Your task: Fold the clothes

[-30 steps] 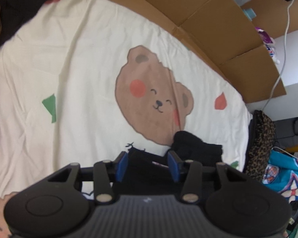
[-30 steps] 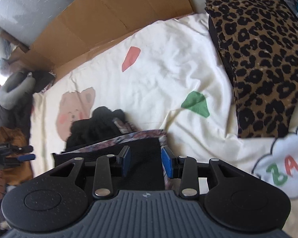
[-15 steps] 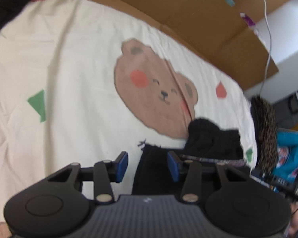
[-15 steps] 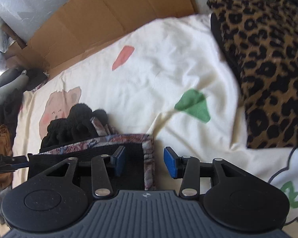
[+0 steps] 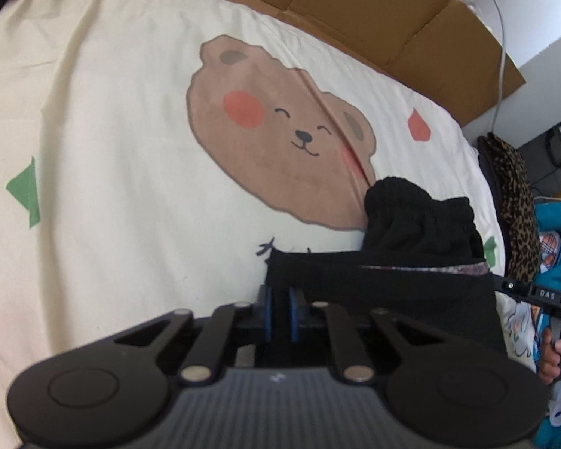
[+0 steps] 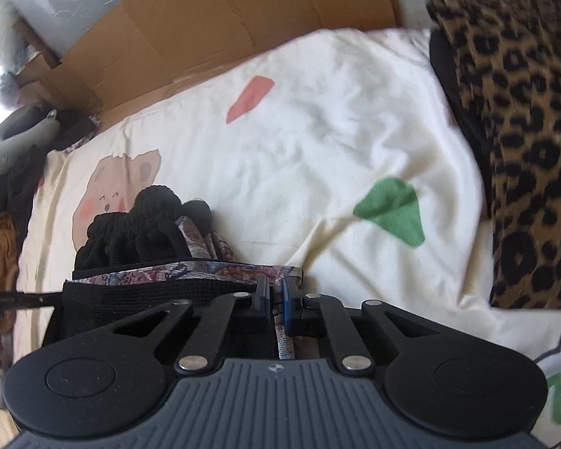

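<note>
A black knit garment (image 5: 392, 284) with a flowery patterned lining lies bunched on the cream bear-print sheet (image 5: 131, 149). My left gripper (image 5: 278, 312) is at the garment's near left corner. Its jaws are closing, and the blue pads pinch the black edge between them. In the right wrist view the same garment (image 6: 138, 292) shows its patterned hem (image 6: 205, 273). My right gripper (image 6: 275, 299) is at the near right corner, jaws closing, with the hem pressed between the pads. The edge stretches straight between the two grippers.
Flattened cardboard (image 5: 355, 11) lines the far side of the bed. A leopard-print cushion (image 6: 523, 149) lies to the right, a grey plush (image 6: 15, 142) and dark clothes to the left. A hand (image 5: 553, 355) and blue fabric show at the left view's right edge.
Both grippers sank toward the bed and went from open to closed on the garment's near edge. The black fabric, slack before, is now drawn taut between them.
</note>
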The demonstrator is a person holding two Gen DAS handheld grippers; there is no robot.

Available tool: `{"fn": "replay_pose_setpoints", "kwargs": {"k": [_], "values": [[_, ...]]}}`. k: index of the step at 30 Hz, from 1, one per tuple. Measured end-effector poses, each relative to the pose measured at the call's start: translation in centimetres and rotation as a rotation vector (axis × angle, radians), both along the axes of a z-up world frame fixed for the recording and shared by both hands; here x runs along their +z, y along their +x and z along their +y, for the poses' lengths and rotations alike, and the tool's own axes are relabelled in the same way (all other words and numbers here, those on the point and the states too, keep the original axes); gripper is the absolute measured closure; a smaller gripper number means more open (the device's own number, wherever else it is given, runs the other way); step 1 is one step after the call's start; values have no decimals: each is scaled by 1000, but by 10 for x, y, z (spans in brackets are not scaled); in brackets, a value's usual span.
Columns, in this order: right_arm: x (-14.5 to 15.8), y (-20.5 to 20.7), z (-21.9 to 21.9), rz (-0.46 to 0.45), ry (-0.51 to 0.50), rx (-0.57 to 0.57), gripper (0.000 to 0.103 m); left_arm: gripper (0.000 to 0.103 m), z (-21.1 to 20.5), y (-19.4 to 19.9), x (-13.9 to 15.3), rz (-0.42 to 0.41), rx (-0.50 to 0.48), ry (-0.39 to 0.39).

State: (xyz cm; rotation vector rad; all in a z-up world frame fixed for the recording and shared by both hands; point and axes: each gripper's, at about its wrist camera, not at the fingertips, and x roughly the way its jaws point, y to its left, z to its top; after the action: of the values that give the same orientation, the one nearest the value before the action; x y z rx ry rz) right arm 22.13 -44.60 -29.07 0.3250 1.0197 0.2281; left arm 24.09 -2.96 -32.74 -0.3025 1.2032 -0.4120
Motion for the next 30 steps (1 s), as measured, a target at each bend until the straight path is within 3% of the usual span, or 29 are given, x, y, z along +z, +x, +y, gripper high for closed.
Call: {"fn": "replay_pose_setpoints", "kwargs": {"k": [7,12,17,21,24,30], "values": [[24,-1,-4,-76,-34,0,100,100,6,-1,7,-26,14,-5],[4,10,3,-49,-52,10,100,100,6,0,6,-36,20,9],[-15,12,12,-44,-71,42,99,98,-7,0,1,-57,-18,77],[-6,10,12,-44,-70,43,91,90,-17,-3,2,-96,-57,136],[7,5,0,-65,-41,15,61,89,-20,-4,2,-111,-75,149],[3,-12,-12,-22,-1,7,60,83,-11,-4,5,-95,-61,124]]}}
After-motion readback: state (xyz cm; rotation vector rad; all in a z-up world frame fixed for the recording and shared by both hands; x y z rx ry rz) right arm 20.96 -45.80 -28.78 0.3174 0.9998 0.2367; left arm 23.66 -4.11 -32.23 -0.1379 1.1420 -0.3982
